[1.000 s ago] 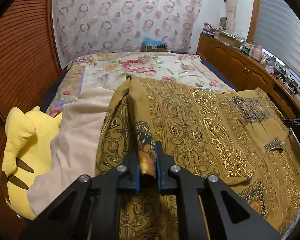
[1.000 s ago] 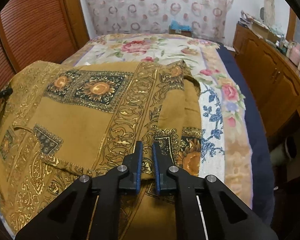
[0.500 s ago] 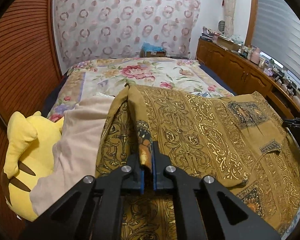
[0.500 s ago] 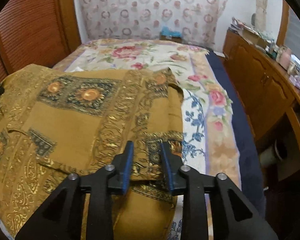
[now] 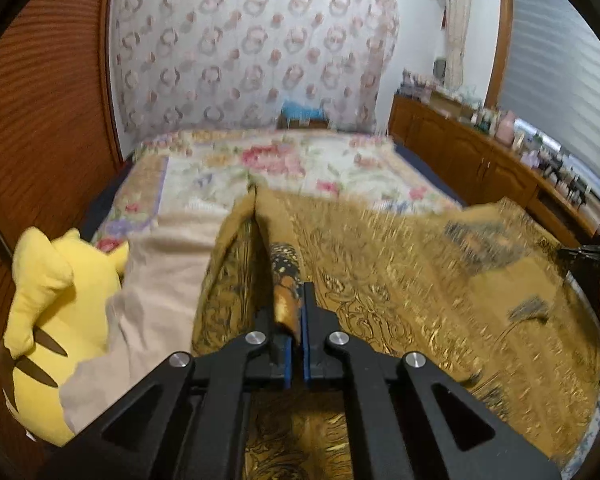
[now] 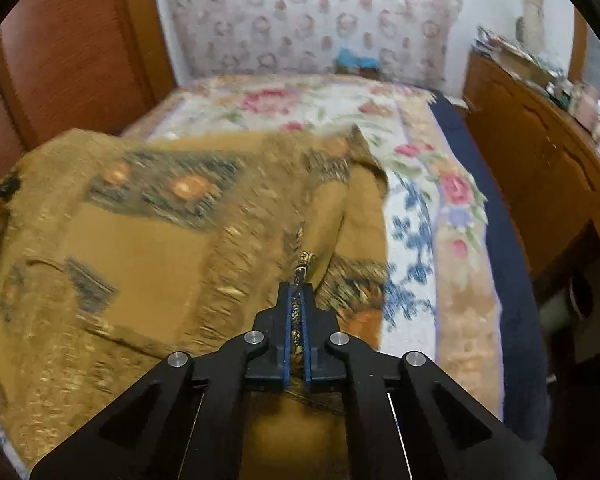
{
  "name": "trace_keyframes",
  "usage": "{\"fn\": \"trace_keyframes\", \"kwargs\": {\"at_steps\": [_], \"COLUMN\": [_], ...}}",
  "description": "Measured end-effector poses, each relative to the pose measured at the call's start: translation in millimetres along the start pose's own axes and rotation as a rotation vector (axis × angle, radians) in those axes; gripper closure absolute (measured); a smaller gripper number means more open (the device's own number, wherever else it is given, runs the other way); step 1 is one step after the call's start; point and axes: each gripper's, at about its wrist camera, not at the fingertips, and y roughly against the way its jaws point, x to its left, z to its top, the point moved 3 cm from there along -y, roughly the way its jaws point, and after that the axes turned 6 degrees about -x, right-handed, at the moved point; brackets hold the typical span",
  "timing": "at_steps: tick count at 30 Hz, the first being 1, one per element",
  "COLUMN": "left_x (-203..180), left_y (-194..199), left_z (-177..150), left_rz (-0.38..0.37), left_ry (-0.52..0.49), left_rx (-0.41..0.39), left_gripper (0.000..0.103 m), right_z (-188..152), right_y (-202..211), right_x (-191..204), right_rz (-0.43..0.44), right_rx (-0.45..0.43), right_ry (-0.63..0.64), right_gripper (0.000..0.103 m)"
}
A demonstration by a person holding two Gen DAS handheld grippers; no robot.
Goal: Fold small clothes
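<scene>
Both near corners of the cloth (image 5: 400, 272) pinched and raised off the bed (image 5: 228, 168), ready for the first fold. Left gripper (image 5: 296, 320) clamped on a bunched hem at the cloth's left near corner, fingers (image 5: 287, 354) pressed together with a ridge of fabric running up and away from them. Right gripper (image 6: 297, 320) likewise clamped on the right near corner; fingers (image 6: 287, 336) just closing onto a thin edge of patterned hem, now squeezed flat between the blue pads. Cloth spread over the near half of the bed, spanning almost from the left edge to the right, long axis apparently crosswise to the bed, though blur hides the exact outline. Far edge pointing toward the head of the bed, floral bedspread (image 6: 420, 208) bare beyond it. Beige cloth (image 5: 156, 280) and yellow plush (image 5: 40, 312) just beside the cloth at the bed's left edge. Step in hand, by judgement: grasp finished, lift and carry-over about to begin. Next move likely calling for both corners raised together, kept level and taut between the two grips, then swept toward the far edge and laid down with hems matched. Risk of a skewed fold if one corner leads, and of the thin right-hand pinch slipping under tension. Thick woven fabric, likely to hold a crease well.
</scene>
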Motion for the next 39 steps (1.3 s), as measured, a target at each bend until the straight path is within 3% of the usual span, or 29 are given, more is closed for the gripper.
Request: {"fn": "trace_keyframes", "kwargs": {"at_steps": [5, 10, 28, 32, 35, 36, 38, 39], "left_x": [-6.5, -6.4, 2.4, -3.8, -4.0, -4.2, -5.6, -5.9], "left_y": [34.5, 70.5, 159.8, 160.7, 153.7, 153.3, 152.9, 153.7], "left_z": [19.5, 18.2, -74.5, -86.3, -97.6, -102.3, -108.2, -110.8], "left_rz": [-0.017, -0.018, -0.002, -0.002, 0.019, 0.027, 0.045, 0.049], "left_ry": [0.007, 0.009, 0.084, 0.057, 0.037, 0.032, 0.023, 0.019], "left_rx": [-0.082, -0.134, -0.127, -0.084, -0.033, -0.020, -0.004, -0.001], "left_gripper": [0.103, 0.103, 0.103, 0.102, 0.097, 0.094, 0.081, 0.070], "right_z": [25.1, 29.0, -57.5, -70.6, -85.1, -88.0, -91.3, -92.5], "right_y": [47.5, 86.7, 181.8, 186.4, 180.1, 178.4, 173.3, 170.7], "right_x": [9.6, 23.1, 63.5, 65.2, 70.6, 71.9, 72.6, 72.2], "right_rz": [0.028, 0.049, 0.055, 0.055, 0.027, 0.021, 0.007, -0.005], "right_rx": [-0.119, -0.168, -0.173, -0.148, -0.115, -0.110, -0.099, -0.098], "right_ry": [-0.013, -0.009, 0.015, 0.013, 0.036, 0.038, 0.039, 0.045], "right_gripper": [0.103, 0.103, 0.103, 0.103, 0.103, 0.097, 0.092, 0.088]}}
